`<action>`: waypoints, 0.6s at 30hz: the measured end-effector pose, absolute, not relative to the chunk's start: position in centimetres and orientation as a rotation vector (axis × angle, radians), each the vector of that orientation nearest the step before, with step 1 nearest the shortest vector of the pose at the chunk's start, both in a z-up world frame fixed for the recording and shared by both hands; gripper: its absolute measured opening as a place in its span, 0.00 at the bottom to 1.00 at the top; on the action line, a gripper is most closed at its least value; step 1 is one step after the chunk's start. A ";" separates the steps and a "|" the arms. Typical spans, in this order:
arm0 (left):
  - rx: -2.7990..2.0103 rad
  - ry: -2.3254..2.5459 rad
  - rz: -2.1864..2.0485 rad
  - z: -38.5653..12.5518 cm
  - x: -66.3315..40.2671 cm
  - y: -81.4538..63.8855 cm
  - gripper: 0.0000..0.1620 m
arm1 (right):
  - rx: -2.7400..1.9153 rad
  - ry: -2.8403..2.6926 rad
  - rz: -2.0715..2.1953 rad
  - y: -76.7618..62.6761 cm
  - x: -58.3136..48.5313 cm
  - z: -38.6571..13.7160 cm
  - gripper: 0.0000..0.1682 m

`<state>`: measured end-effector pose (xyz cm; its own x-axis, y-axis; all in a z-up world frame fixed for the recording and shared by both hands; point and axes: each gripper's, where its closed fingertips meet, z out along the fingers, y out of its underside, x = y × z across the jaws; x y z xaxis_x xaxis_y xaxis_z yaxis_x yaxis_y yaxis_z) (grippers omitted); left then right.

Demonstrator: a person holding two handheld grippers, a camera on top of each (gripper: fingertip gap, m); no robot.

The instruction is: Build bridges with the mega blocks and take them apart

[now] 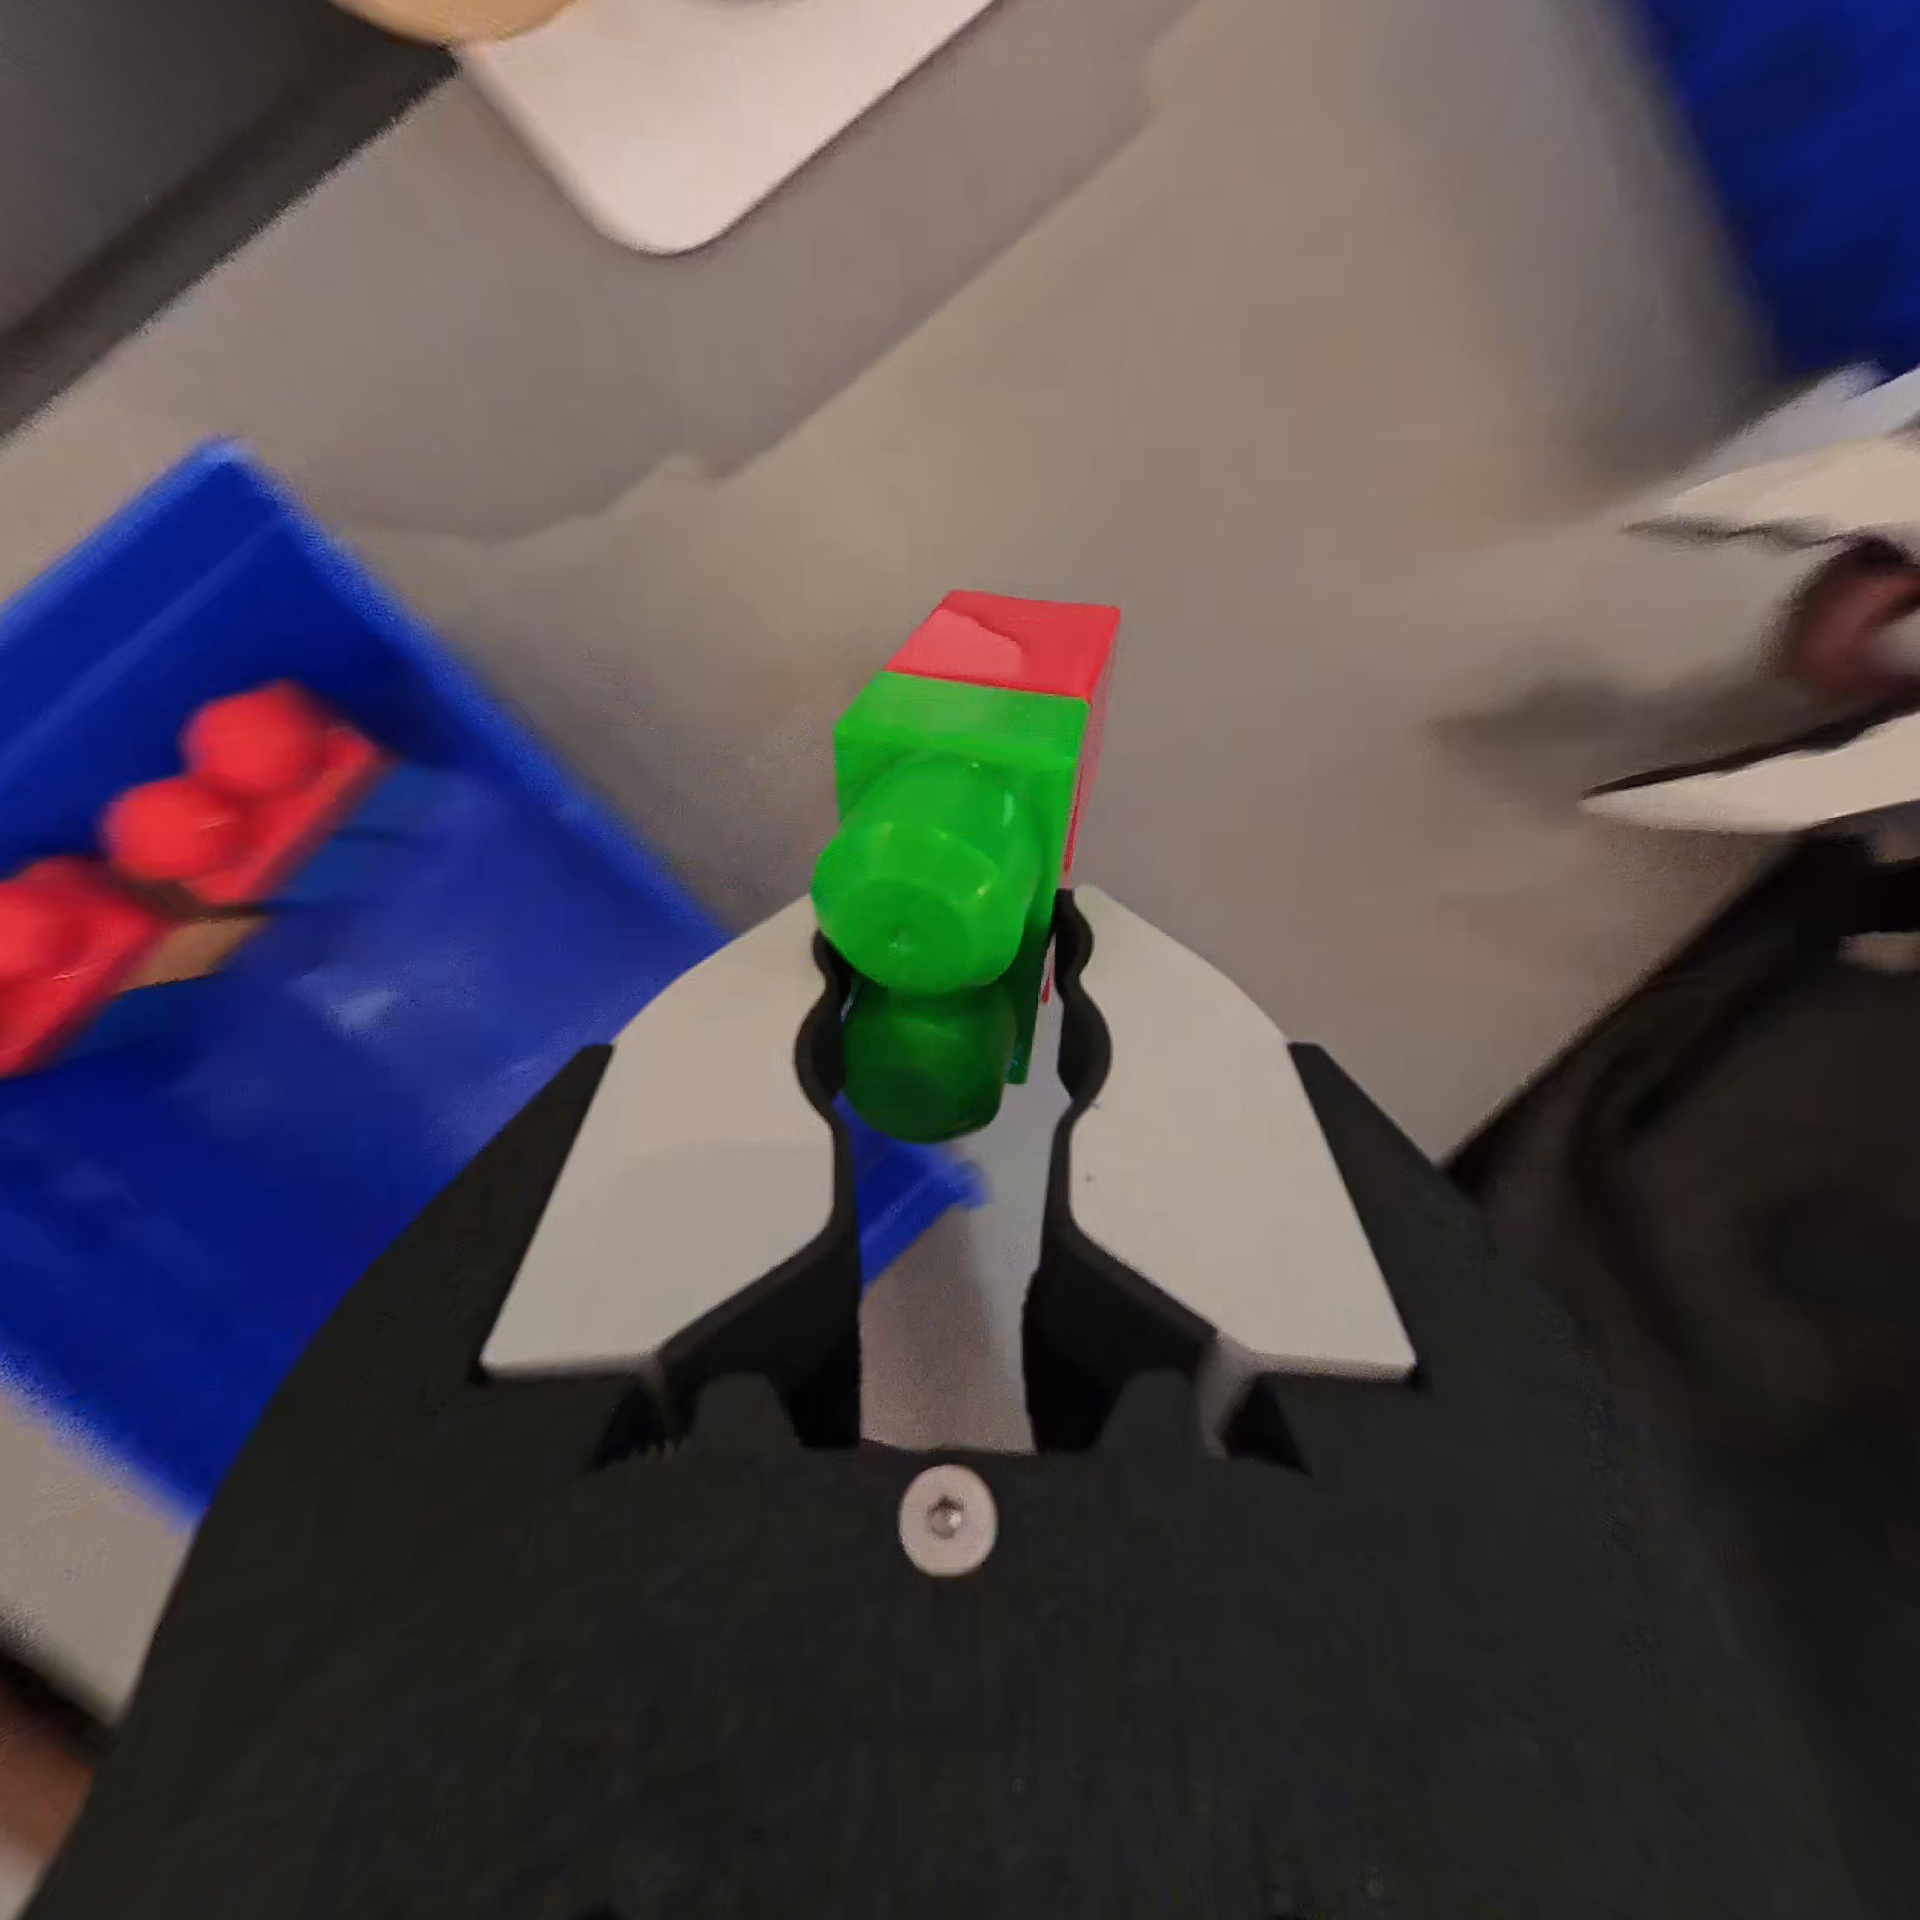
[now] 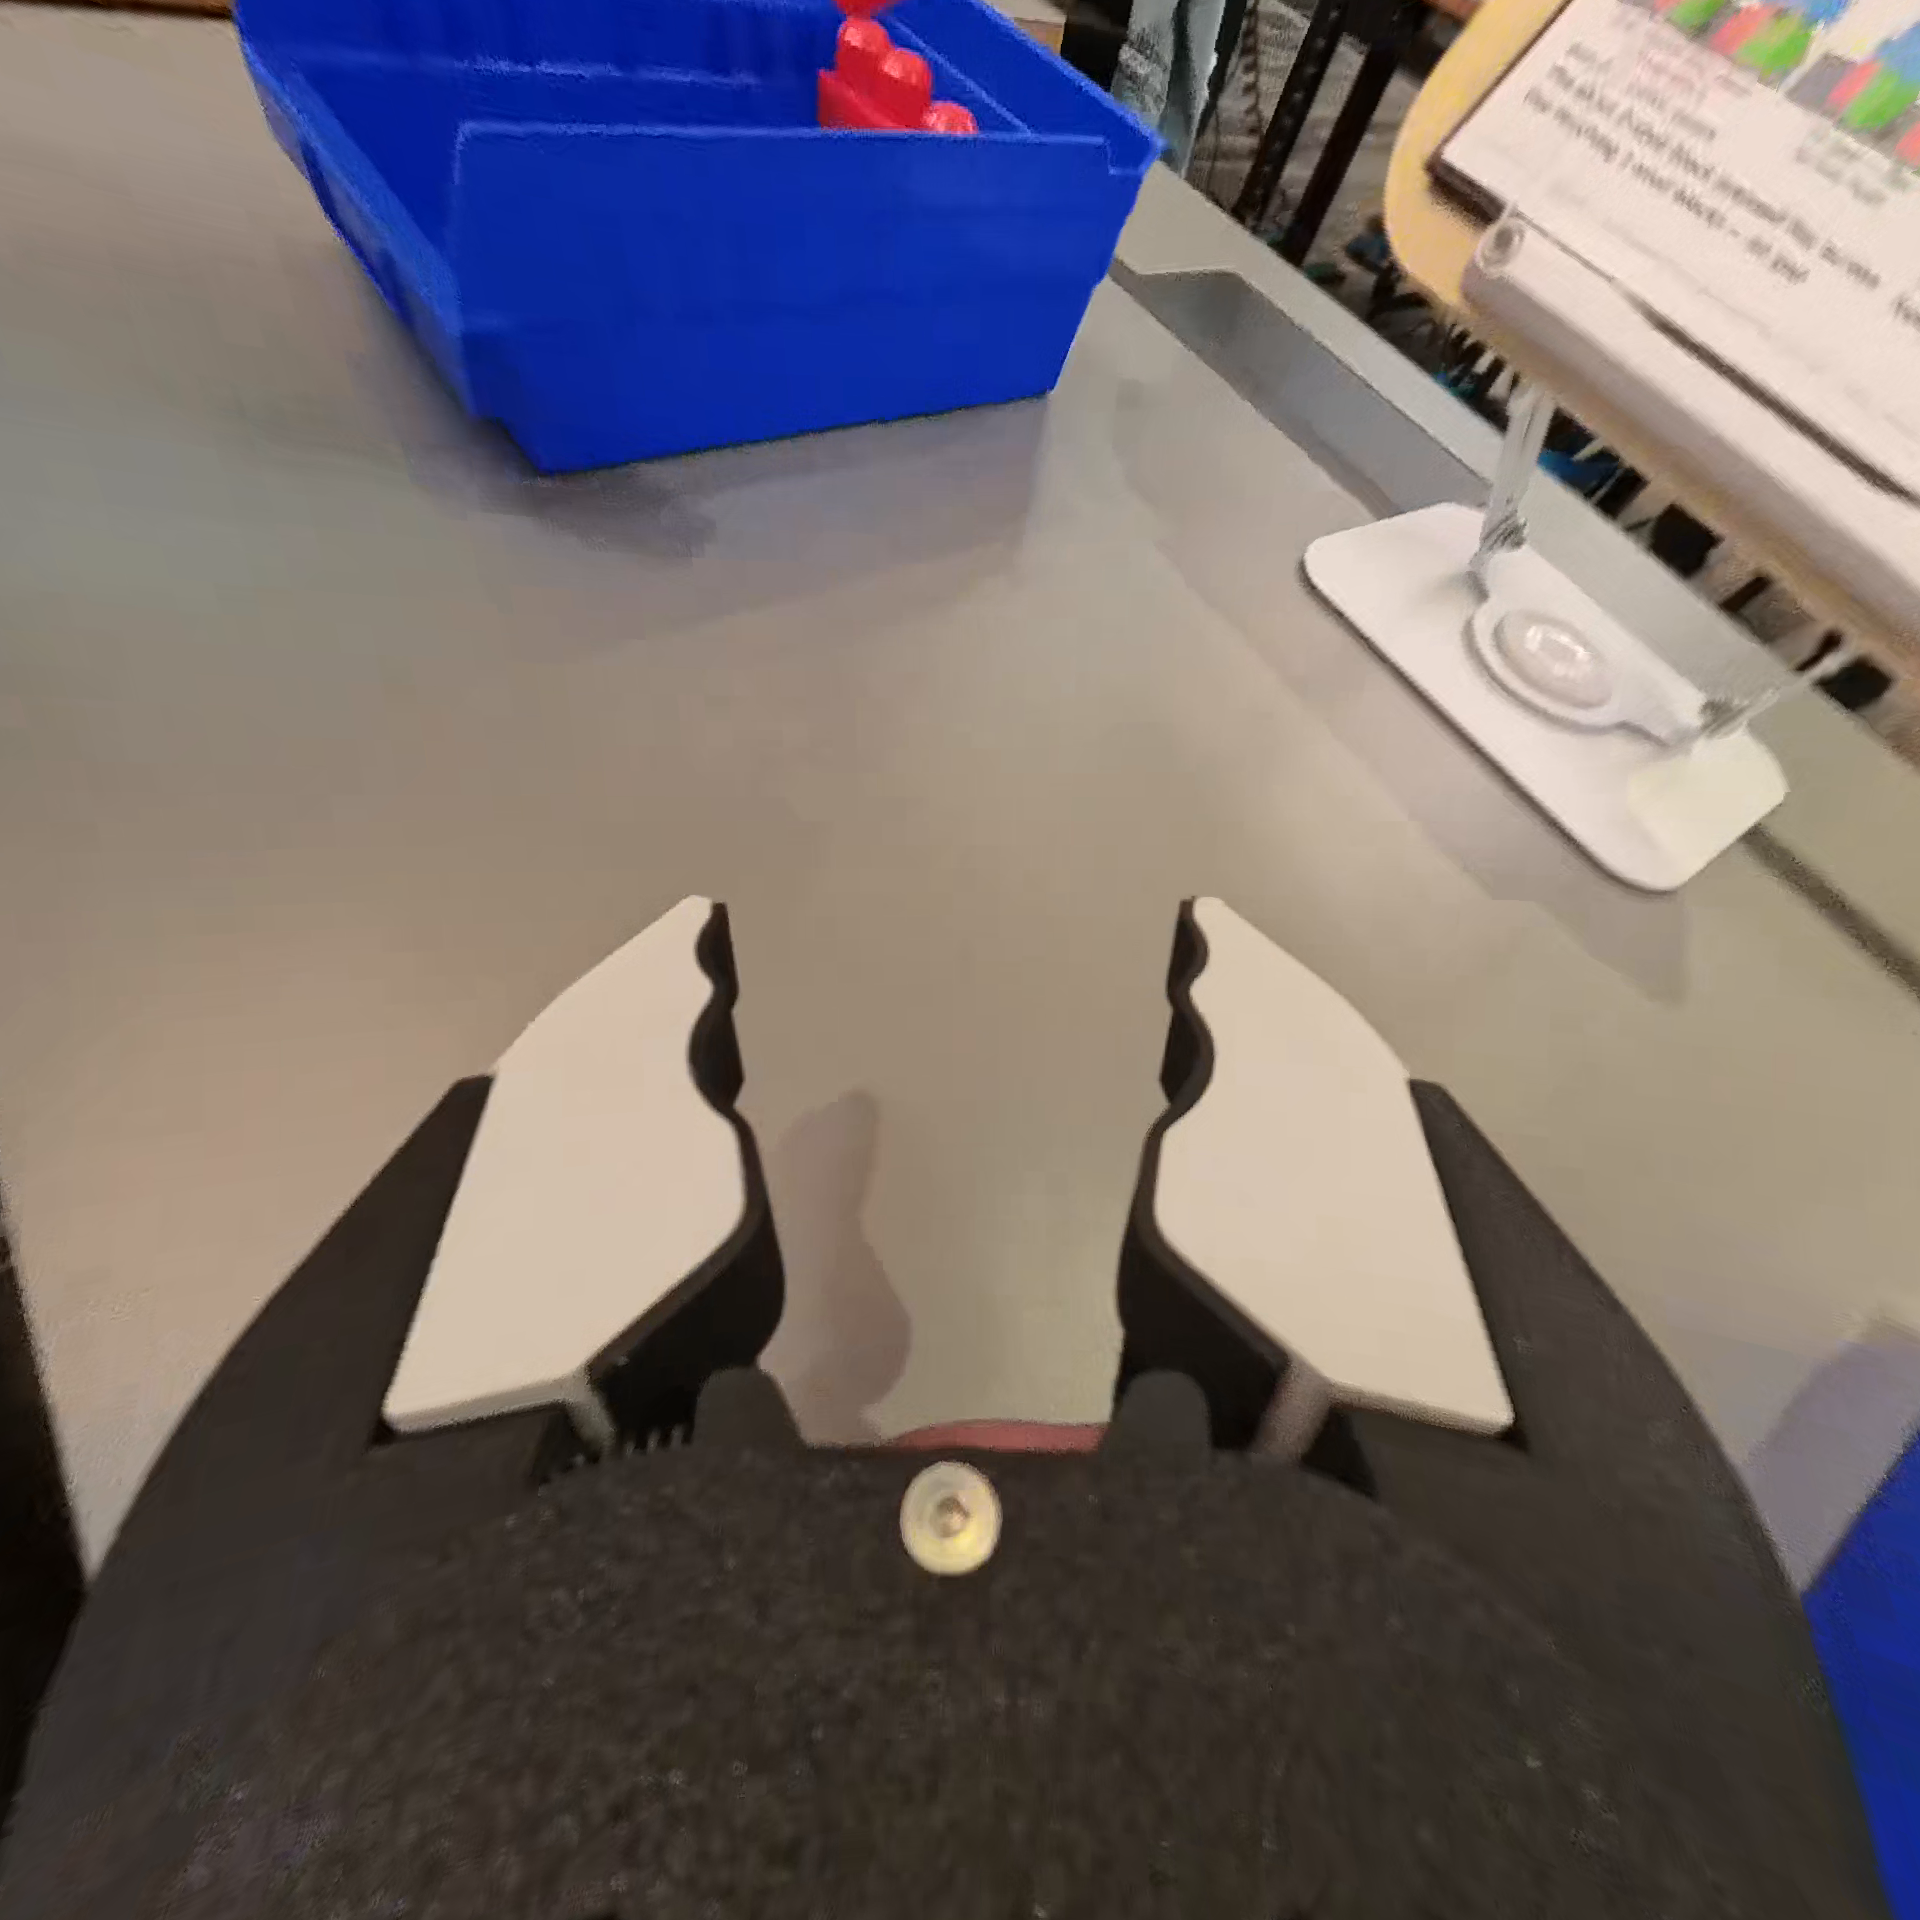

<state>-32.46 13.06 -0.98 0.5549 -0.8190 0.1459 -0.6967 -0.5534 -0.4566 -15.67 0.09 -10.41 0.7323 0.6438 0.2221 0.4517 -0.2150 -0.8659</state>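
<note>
Green block stuck to red block, held up over grey table. Long way points off from camera; green bumps face camera. Left claw squeezed tight on green block. Blue bin with red blocks at left. Right claw wide open, holding nothing, over table.

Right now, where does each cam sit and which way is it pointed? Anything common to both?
Left wrist view: sits on the left tongs, looking down at the grey table; own fingers are clamped on a green block joined to a red block.
Right wrist view: sits on the right tongs, looking low across the table; own fingers are spread, holding nothing.
Shared: the blue bin with red blocks, the white stand base, the table.
</note>
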 end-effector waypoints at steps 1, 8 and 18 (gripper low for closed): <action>-2.456 1.240 -0.555 -1.1 -30.6 11.6 0.23 | -1.836 -0.869 0.188 0.6 -16.3 -10.1 0.48; -2.491 1.425 -0.754 -4.5 -21.5 3.1 0.23 | -1.789 -0.857 0.162 2.2 -17.8 -7.9 0.49; -2.563 1.543 -0.858 -7.9 -17.2 -0.8 0.22 | -1.794 -0.984 0.005 2.0 -15.8 -10.4 0.52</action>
<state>-17.23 -0.85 -7.90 0.3565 -0.8246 0.4393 -0.8085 -0.5079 -0.2972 -15.82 2.04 -10.43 0.6629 0.6167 0.4246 0.6124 -0.1203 -0.7814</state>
